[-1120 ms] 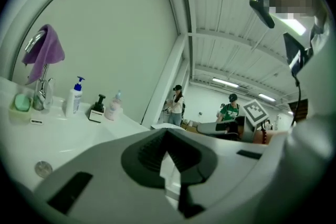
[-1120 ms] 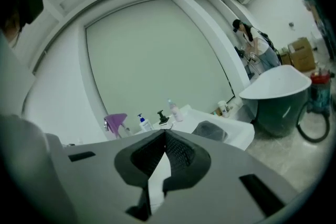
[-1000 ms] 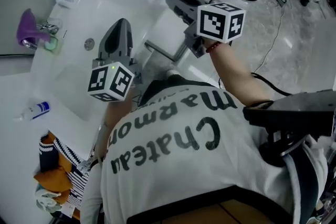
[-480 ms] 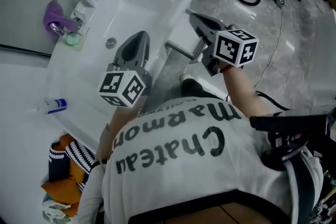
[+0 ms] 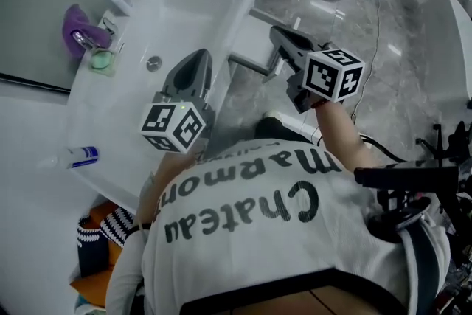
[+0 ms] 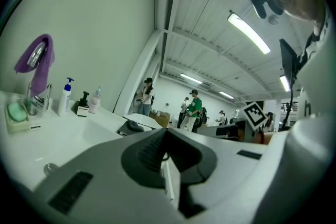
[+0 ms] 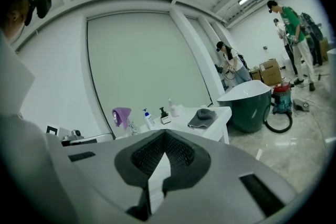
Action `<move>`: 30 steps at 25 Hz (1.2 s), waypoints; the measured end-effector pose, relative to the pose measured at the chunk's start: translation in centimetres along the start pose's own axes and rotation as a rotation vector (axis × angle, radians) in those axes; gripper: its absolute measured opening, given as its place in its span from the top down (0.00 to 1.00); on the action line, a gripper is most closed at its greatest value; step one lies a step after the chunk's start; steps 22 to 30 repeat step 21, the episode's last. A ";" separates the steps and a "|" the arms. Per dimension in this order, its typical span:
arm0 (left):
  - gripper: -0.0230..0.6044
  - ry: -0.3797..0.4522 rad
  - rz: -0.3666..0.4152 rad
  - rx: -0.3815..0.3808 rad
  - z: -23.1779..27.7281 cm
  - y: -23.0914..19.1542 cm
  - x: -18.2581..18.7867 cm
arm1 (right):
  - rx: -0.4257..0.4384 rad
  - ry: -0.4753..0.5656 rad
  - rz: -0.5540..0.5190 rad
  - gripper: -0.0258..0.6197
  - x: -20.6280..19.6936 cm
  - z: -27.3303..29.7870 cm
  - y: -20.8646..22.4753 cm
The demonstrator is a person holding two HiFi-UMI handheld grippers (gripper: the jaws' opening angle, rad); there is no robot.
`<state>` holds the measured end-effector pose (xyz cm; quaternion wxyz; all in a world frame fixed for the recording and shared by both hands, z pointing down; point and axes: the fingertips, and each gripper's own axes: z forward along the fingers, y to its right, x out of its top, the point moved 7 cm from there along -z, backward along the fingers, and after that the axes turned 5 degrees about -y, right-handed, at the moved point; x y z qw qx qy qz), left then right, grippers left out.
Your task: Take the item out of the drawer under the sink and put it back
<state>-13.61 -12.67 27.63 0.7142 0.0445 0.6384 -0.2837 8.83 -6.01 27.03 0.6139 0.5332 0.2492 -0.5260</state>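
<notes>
Gleaming white rectangular sink (image 5: 171, 24)

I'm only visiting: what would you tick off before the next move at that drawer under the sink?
1. Left gripper empty, jaws together: ok.
2. Right gripper empty, jaws together: ok.
3. Drawer handle in plain sight, nothing in front of it: ok.
4. A gripper on the handle: not ok, both are apart from it.
5. Item to take out in sight: cannot tell.
</notes>
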 end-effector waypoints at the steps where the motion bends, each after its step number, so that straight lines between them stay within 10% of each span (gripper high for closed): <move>1: 0.95 0.004 -0.001 -0.008 0.0 0.1 0.0 | -0.010 -0.001 -0.005 0.94 -0.1 -0.2 0.0; 30: 0.95 0.022 0.010 0.005 -0.4 -0.5 0.4 | -0.054 0.006 -0.057 0.94 0.5 -0.1 0.2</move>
